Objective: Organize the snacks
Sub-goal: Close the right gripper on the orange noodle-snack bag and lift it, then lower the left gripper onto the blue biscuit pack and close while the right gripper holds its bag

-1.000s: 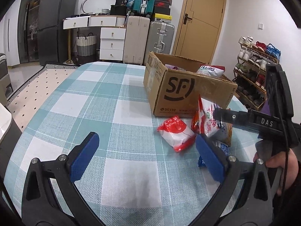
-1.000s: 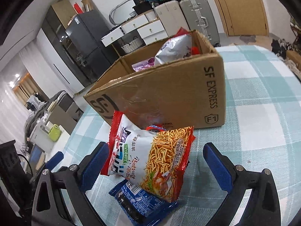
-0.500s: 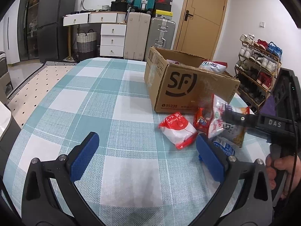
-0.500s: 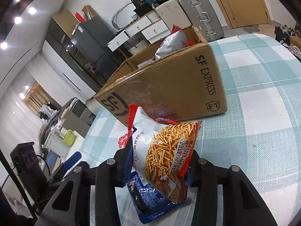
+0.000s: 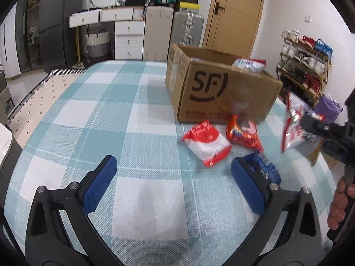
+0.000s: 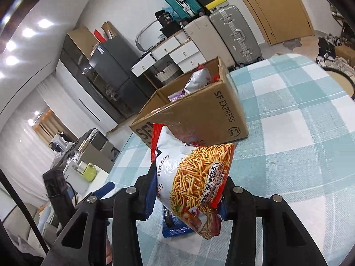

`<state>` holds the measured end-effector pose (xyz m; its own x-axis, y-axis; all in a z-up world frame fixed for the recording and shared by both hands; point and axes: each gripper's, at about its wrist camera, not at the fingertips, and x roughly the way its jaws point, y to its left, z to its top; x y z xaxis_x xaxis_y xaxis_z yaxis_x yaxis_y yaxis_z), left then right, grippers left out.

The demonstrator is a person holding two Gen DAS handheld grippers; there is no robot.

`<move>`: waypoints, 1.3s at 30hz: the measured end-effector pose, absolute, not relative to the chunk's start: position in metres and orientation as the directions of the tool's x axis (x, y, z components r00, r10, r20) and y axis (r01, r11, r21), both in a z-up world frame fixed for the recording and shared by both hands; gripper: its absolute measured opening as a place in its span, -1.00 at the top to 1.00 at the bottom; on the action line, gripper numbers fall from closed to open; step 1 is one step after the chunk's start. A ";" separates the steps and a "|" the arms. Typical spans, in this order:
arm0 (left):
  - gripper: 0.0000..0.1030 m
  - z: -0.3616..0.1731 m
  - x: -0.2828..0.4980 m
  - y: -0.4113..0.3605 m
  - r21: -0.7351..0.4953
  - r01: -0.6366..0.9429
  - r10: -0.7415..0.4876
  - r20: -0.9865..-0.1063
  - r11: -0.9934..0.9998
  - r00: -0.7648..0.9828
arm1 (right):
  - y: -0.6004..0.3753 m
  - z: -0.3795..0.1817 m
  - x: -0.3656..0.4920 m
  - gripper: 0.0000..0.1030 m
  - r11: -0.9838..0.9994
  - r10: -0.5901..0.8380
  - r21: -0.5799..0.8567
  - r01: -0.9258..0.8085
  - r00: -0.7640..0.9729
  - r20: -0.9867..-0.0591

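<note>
My right gripper (image 6: 186, 190) is clamped on the noodle-snack bag (image 6: 195, 177), which I hold clear of the checked surface (image 6: 299, 155), with the cardboard box (image 6: 199, 119) at twelve o'clock behind it. My left gripper (image 5: 173, 186) stands wide with nothing in it above the surface. From it, a red-and-white packet (image 5: 206, 143) lies at twelve, a red packet (image 5: 243, 133) at one, and a blue packet (image 5: 265, 169) at three.

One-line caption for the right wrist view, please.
Right tongs shut on a noodle-snack bag, lifted before the open SF cardboard box on the checked table.
</note>
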<state>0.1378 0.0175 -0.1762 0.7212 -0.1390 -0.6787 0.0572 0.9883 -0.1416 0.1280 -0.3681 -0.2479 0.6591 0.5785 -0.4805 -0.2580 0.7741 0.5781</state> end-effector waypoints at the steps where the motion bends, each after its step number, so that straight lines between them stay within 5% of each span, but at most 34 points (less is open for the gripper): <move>1: -0.99 -0.178 0.138 0.018 -0.148 0.058 -0.145 -0.685 0.987 0.714 | -0.371 -0.245 0.123 0.16 0.776 0.575 0.574 -0.260 0.666 -0.475; 35: -0.98 -0.199 0.179 -0.114 -0.069 0.105 -0.115 -0.835 0.992 0.538 | -0.436 -0.230 0.035 0.15 0.762 0.549 0.592 -0.262 0.747 -0.376; 39: -0.63 -0.205 0.186 -0.120 -0.038 0.110 -0.090 -0.851 0.993 0.518 | -0.445 -0.238 0.039 0.14 0.714 0.581 0.655 -0.250 0.733 -0.354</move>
